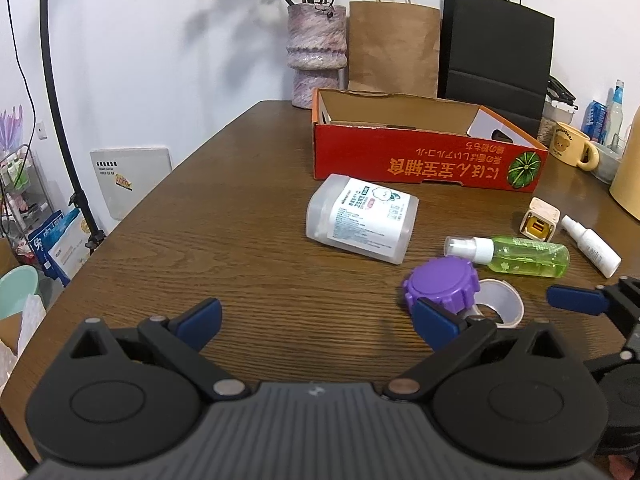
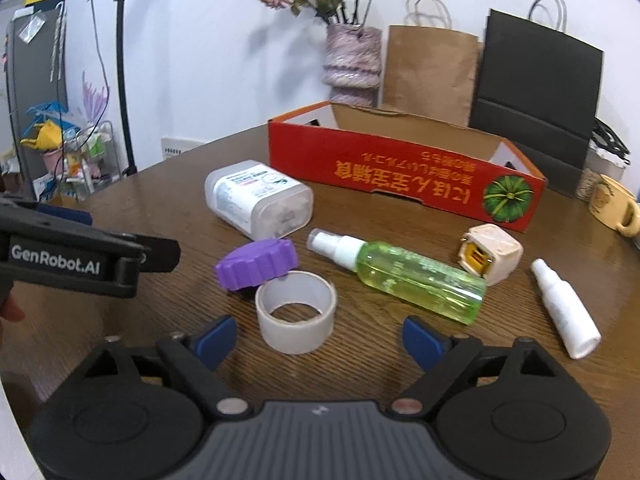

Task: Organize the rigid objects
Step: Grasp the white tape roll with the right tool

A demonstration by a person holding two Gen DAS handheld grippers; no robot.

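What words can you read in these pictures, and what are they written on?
"GenRobot.AI": on the left gripper, seen from the right wrist.
Orange Japanese print, upside down, on the red box: too blurred to quote.
White container label: too small.
Yellow mug: curved print, too small.
White wall panel: too small.

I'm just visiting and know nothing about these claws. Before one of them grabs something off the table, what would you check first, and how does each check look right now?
1. Right claw open: ok, fingers wide apart.
2. Left claw open and holding nothing: ok.
3. Tape roll sits ahead of the right claw, between its fingers: ok.
4. Purple lid apart from the tape roll: not ok, it leans on the rim.
5. Red box has room inside: ok, mostly bare cardboard.
6. Green spray bottle will not roll: cannot tell.
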